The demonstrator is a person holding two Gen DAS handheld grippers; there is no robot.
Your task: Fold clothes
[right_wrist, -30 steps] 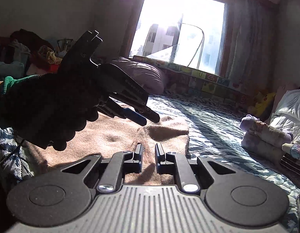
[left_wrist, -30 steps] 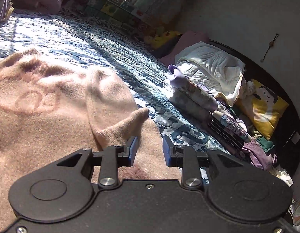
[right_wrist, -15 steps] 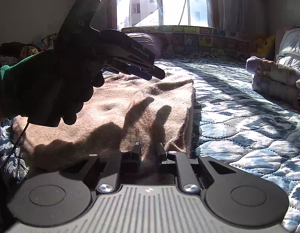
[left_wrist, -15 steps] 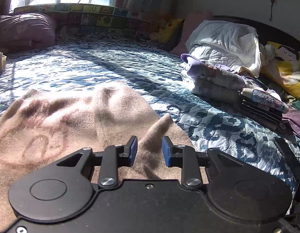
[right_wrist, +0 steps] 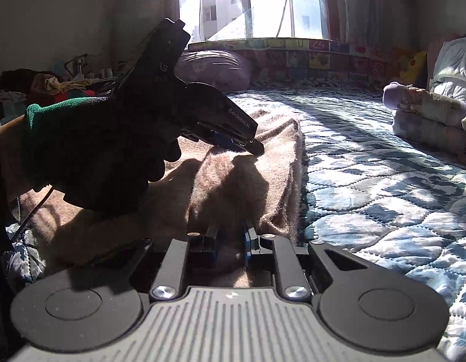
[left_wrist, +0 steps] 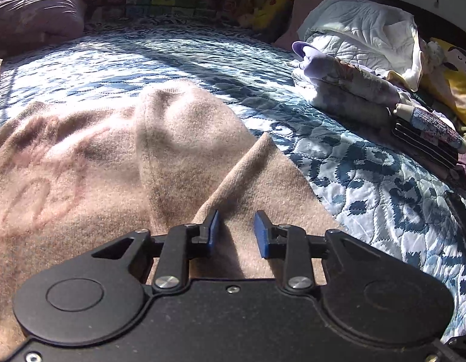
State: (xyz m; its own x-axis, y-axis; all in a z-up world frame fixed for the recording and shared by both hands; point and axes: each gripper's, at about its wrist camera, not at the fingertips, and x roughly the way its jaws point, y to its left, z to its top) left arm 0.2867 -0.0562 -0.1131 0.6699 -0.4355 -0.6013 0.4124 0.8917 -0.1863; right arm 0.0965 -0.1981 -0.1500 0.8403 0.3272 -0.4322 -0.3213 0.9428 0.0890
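The tan sweater [left_wrist: 178, 138] lies spread on the quilted bed [left_wrist: 368, 175], and the left gripper [left_wrist: 236, 229] sits low over its folded edge with jaws apart, nothing between the blue pads. In the right wrist view the right gripper [right_wrist: 230, 238] has its jaws apart too, sweater fuzz bunched between them, though deep shadow makes any contact hard to judge. The gloved hand [right_wrist: 91, 154] blocks most of the sweater's left side.
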